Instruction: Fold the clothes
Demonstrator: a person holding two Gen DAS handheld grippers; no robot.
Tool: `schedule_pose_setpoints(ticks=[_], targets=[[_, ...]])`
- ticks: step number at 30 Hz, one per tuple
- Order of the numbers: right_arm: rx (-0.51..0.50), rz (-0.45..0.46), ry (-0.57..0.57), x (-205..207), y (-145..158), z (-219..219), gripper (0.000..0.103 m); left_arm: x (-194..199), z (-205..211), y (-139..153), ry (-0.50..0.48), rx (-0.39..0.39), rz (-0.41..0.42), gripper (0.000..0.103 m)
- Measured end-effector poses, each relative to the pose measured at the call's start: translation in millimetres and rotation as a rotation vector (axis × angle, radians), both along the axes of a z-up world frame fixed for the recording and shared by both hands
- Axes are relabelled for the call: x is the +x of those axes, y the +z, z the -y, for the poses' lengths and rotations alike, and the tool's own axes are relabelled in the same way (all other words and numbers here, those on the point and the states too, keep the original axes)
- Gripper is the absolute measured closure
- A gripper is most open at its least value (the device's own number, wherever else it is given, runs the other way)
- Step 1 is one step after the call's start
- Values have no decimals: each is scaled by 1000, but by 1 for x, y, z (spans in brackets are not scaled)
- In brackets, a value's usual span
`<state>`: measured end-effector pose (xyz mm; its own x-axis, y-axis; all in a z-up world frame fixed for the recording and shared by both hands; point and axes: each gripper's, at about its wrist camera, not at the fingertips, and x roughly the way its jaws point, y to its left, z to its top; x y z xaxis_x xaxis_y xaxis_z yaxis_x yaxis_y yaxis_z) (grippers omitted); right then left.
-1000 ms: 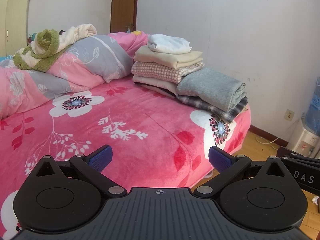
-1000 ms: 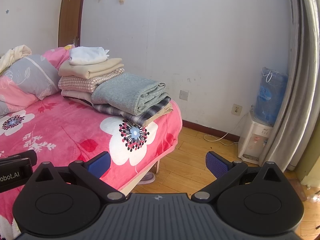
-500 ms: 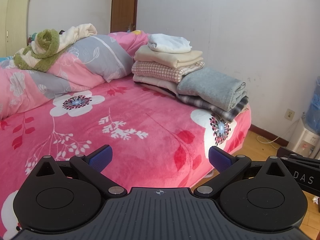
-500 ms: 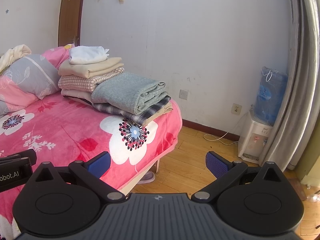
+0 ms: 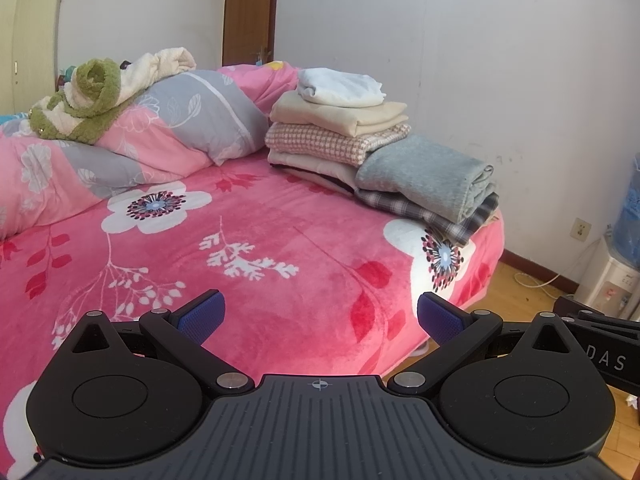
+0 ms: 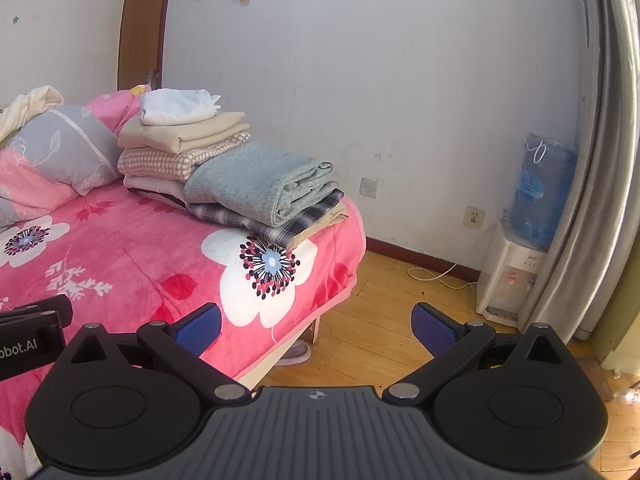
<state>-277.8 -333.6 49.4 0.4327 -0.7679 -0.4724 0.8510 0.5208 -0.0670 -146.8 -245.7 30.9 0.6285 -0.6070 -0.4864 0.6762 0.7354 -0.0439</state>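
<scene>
A stack of folded clothes (image 5: 340, 136) sits at the bed's far right corner: white on top, then beige, pink check and cream layers. Beside it a folded grey-green garment (image 5: 428, 176) lies on a plaid one (image 5: 440, 220). The same stack (image 6: 180, 148) and grey-green garment (image 6: 260, 180) show in the right wrist view. A green and cream towel heap (image 5: 92, 96) rests on the pillows, unfolded. My left gripper (image 5: 320, 316) hovers open over the pink bedspread, holding nothing. My right gripper (image 6: 316, 328) is open and empty over the bed's corner and the floor.
The pink flowered bedspread (image 5: 240, 248) covers the bed; pillows (image 5: 180, 128) lie at its head. A water dispenser (image 6: 520, 256) with a blue bottle stands by the wall, a cable (image 6: 444, 276) on the wooden floor, a curtain (image 6: 600, 160) at the right. A slipper (image 6: 296, 354) lies under the bed's edge.
</scene>
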Motion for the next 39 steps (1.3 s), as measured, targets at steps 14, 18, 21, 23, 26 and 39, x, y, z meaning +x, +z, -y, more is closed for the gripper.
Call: schedule_pose_setpoints(ticks=[14,18,21,23,26,39], targets=[[-3,-2,1,0,-1,-1,0,-2,-2,0,-1,-2,4,0],[-2,-3,-1,0,-1,0,0,-2,-3,0,-1,-3,3,0],[-3,-4,1,0,-1,-1,0,-2,-3,1,0,-3,3,0],[-5,-6,3,1,-1,-2,0,-2,-3,1,0,-4,3,0],[-5,-7,4,1,-1,-2,0,-2,-4,1,2,-3,3,0],[-2,-11,11,5,-2,-3,0,1,-6,1,5,-4,1,0]])
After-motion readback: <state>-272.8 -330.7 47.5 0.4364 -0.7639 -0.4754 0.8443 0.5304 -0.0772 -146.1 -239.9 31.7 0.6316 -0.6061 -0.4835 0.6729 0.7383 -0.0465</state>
